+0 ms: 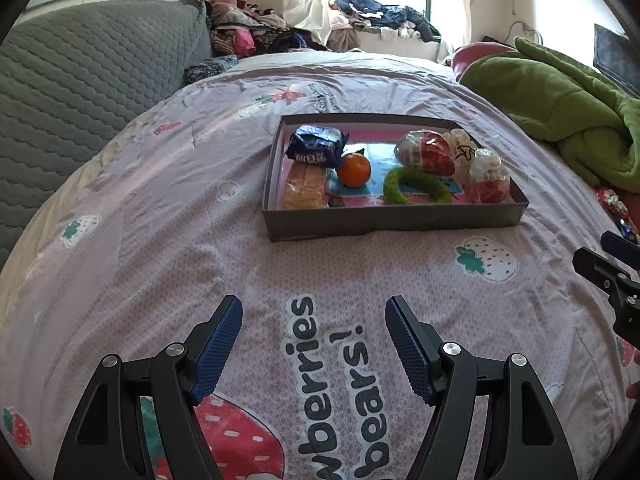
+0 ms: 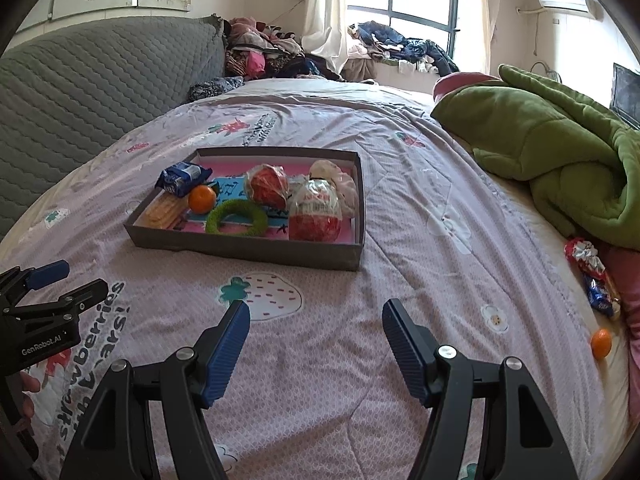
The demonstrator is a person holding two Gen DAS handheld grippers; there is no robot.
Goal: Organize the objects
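Note:
A shallow grey box (image 1: 392, 220) (image 2: 240, 246) sits mid-bed. It holds a blue snack packet (image 1: 316, 144), a biscuit pack (image 1: 304, 186), an orange (image 1: 354, 170), a green ring (image 1: 416, 186) and red-white wrapped eggs (image 1: 490, 176). Both grippers hover above the bedspread in front of the box. My left gripper (image 1: 314, 312) is open and empty. My right gripper (image 2: 316, 316) is open and empty. Right of it, near the bed edge, lie a second orange (image 2: 601, 343) and wrapped snacks (image 2: 592, 276).
A pink strawberry-print bedspread (image 2: 400, 240) covers the bed. A green blanket (image 2: 560, 152) is heaped at the right. A grey quilted headboard (image 1: 80, 100) stands at the left. Piled clothes (image 1: 248, 32) lie beyond the bed by the window.

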